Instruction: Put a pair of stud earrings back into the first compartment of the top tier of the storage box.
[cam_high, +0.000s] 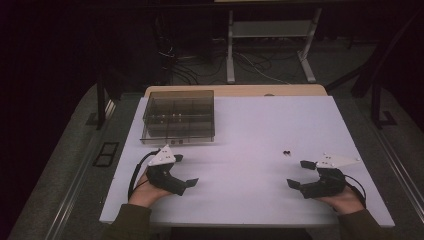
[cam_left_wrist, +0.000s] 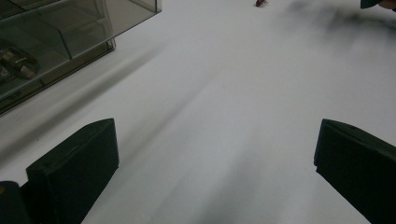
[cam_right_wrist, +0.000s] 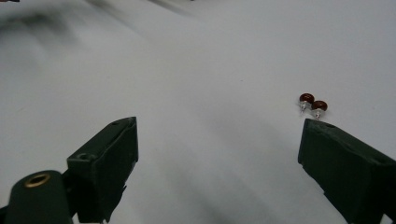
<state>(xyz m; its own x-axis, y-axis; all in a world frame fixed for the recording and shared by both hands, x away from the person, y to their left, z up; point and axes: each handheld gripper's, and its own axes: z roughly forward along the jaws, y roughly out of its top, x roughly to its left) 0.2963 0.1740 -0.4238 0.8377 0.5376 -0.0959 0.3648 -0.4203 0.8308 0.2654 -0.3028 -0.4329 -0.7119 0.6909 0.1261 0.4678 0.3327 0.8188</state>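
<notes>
The room's pretty dark, most of the light lands on the white rectangular tabletop (cam_high: 260, 130), which sits on a light wooden board (cam_high: 235, 90) poking out along its far edge. Behind it there's a white metal-framed stand (cam_high: 270, 45) with two legs on a grey floor (cam_high: 300, 60), plus a tangle of black and white cables (cam_high: 200, 62) lying there. Dark posts (cam_high: 101, 102) stand at either side, and the back wall is just black.
</notes>
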